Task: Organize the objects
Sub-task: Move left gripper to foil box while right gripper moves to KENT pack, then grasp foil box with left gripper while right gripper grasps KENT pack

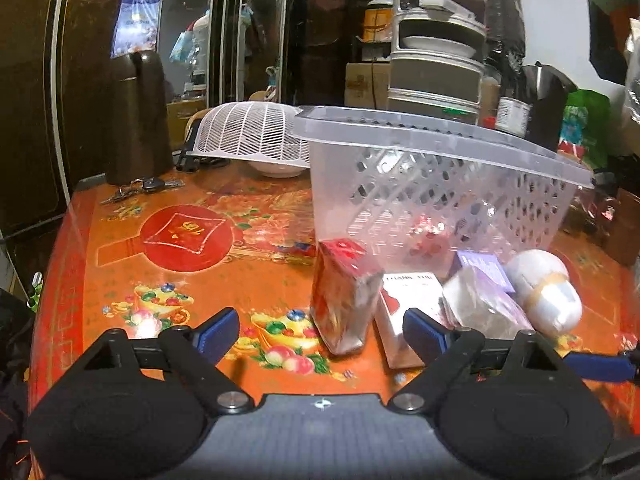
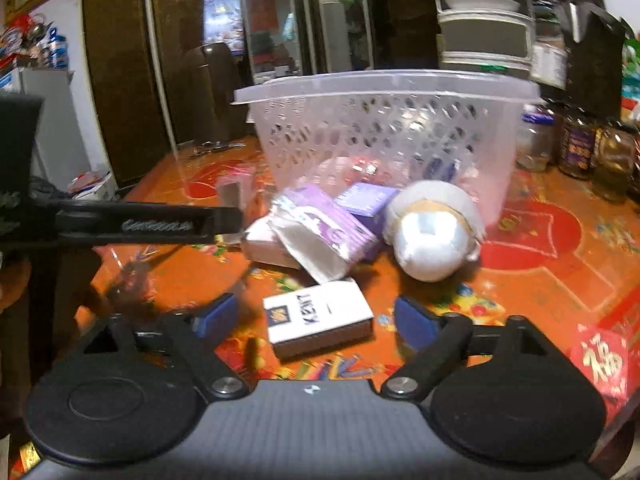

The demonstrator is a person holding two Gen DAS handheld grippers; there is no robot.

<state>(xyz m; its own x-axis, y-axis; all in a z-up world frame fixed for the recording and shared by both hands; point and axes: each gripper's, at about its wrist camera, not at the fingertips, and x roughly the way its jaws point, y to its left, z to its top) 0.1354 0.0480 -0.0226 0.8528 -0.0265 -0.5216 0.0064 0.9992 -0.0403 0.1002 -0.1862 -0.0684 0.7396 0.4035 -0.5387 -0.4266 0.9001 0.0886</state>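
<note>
Nearest the right wrist camera lay a white KENT pack (image 2: 318, 320) with a dark side, flat on the table and between the spread blue-padded fingers of the right gripper (image 2: 316, 318), which pinched nothing. Beyond it stood one clear plastic basket (image 2: 384, 136) with perforated walls and a broad flat rim, upright on the orange patterned tablecloth (image 2: 540, 280). Against the basket's near wall rested a small heap: one white-and-purple carton (image 2: 320, 236) tilted on top of one pale flat box (image 2: 264, 246), one purple box (image 2: 366, 200) behind them, and one white roll of tape (image 2: 434, 236) on its side just beside the cartons and touching the basket. Faint red and purple shapes showed through the basket wall; their number could not be told. The left wrist view showed the left gripper (image 1: 320, 332) with its fingers likewise spread and empty, and ahead of them one red-and-silver packet (image 1: 344, 296) standing upright, just beside one white box with red print (image 1: 404, 300). At the far left of the table stood one dark brown flask (image 1: 136, 116), with a bunch of keys (image 1: 140, 190) at its foot and one white slotted colander (image 1: 252, 134) turned over a white dish (image 1: 276, 169). Several glass jars (image 2: 576, 148) stood to the right of the basket
</note>
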